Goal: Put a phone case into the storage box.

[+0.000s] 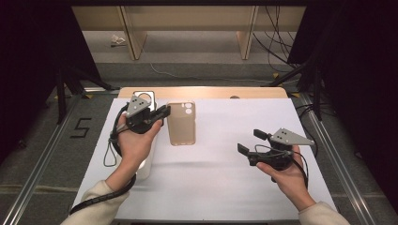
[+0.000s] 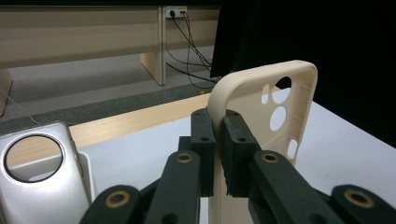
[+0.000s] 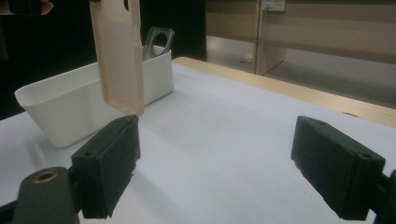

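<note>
A beige phone case (image 1: 181, 123) with round camera holes hangs above the white table, apart from its surface. My left gripper (image 1: 162, 112) is shut on the case's long edge, and in the left gripper view the two black pads (image 2: 238, 154) pinch the rim of the case (image 2: 280, 88). Over the right part of the table my right gripper (image 1: 248, 141) is open with nothing between its jaws. The right gripper view looks past its wide-apart pads (image 3: 109, 163) at the case (image 3: 119, 56) hanging upright farther off.
A white bin (image 1: 144, 164) stands at the table's left, partly under my left hand, with a silver phone-shaped thing (image 1: 144, 97) leaning at its far end. A wooden strip (image 1: 202, 92) edges the table's far side. Cables lie on the floor beyond.
</note>
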{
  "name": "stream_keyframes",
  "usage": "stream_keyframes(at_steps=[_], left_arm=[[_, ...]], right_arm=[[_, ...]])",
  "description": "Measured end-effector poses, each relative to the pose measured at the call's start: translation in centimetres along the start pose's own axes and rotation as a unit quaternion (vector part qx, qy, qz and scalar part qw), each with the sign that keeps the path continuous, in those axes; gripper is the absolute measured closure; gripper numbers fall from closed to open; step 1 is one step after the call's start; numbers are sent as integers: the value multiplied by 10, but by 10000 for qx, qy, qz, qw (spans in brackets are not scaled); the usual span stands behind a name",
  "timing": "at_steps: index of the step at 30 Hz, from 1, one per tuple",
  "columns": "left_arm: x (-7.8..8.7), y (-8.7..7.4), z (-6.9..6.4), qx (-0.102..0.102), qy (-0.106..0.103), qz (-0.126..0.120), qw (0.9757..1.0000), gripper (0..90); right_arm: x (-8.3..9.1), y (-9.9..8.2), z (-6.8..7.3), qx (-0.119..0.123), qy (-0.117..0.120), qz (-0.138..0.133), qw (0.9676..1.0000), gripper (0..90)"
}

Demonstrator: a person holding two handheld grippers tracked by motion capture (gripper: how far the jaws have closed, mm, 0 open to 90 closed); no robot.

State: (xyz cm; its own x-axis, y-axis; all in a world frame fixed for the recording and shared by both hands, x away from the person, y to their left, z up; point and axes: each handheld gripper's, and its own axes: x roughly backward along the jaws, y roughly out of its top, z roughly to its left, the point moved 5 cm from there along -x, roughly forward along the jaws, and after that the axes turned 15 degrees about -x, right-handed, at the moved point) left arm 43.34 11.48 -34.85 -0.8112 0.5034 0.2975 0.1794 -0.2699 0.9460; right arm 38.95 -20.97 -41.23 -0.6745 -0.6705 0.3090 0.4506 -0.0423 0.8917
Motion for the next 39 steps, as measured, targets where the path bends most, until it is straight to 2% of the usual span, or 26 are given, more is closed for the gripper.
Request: stream_keyframes(at_steps=[21, 39], left_arm=[[17, 5, 31, 47, 248, -95, 9996, 840], [26, 6, 60, -11, 403, -35, 9992, 840]], right_arm=[[2, -2, -2, -18, -46, 11, 10000, 166], [2, -2, -4, -55, -76, 2, 10000, 166]])
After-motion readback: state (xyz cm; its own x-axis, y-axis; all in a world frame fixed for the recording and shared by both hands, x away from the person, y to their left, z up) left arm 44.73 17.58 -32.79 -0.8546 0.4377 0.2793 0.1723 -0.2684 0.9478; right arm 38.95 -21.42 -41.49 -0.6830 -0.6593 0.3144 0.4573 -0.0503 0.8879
